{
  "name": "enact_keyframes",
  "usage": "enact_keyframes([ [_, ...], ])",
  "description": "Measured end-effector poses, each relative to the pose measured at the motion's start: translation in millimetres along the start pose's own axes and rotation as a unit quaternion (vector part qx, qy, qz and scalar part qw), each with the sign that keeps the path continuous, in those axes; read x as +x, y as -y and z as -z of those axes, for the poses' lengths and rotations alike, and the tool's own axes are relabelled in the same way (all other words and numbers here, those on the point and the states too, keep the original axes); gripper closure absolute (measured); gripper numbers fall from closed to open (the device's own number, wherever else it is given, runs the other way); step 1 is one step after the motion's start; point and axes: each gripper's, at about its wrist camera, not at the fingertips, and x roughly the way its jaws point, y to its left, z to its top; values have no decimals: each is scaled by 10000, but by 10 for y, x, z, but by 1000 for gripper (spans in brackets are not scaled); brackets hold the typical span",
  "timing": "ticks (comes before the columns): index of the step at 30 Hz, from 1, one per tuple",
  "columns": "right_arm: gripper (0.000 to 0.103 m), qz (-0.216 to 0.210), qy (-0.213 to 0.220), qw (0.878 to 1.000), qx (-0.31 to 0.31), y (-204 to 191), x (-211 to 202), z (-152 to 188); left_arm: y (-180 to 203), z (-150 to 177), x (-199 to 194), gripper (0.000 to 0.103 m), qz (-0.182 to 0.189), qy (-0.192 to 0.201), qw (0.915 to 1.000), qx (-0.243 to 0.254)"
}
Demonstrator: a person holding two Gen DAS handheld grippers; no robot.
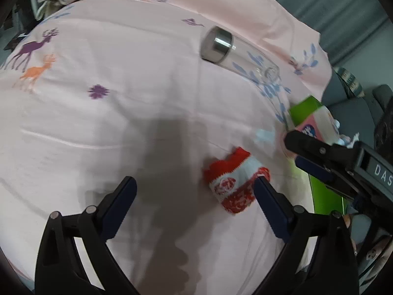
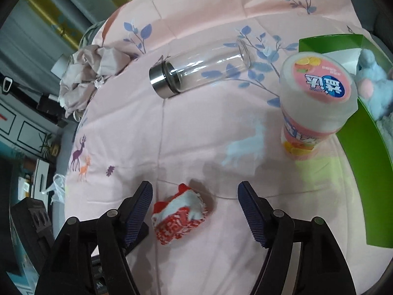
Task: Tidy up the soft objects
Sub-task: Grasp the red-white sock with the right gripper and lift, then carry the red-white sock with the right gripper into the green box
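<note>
While both grippers hang wide open, the red-and-white sock (image 2: 180, 214) lies loose on the bed (image 2: 196, 127).
Right gripper (image 2: 195, 209) straddles it untouched; left gripper (image 1: 195, 191) empty; green box (image 2: 363, 132) at the bed's edge.

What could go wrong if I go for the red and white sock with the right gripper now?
The right gripper is open over the sock, which sits nearer one side of the jaws, so closing could pinch pink bedding too. The left gripper, also open, hangs close beside the same sock; the two could collide. On the way to the green box, the upright pink canister beside it could be knocked over.
</note>
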Motion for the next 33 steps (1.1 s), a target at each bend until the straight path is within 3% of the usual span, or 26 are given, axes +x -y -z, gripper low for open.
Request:
enact_keyframes([
  [6,30,-203,-413,9985,-312,-126,219,87,131,90,161,36,575,-287,9979,-36],
  [11,46,-186,-807,9961,-317,-106,469,146,191,110,237,51,515,-256,9983,45],
  [13,47,-179,-831,9960,-268,-86,521,163,194,102,248,63,676,-294,9973,29],
  [16,49,-175,-772,9963,-330,-111,497,177,202,110,242,66,754,-273,9968,-17],
  [25,51,-422,-46,9971,-624,-329,57,159,347,66,-168,69,693,494,9954,450],
  [33,50,-430,881,9912,-889,-447,-620,119,734,51,-613,68,724,1273,9838,1036],
])
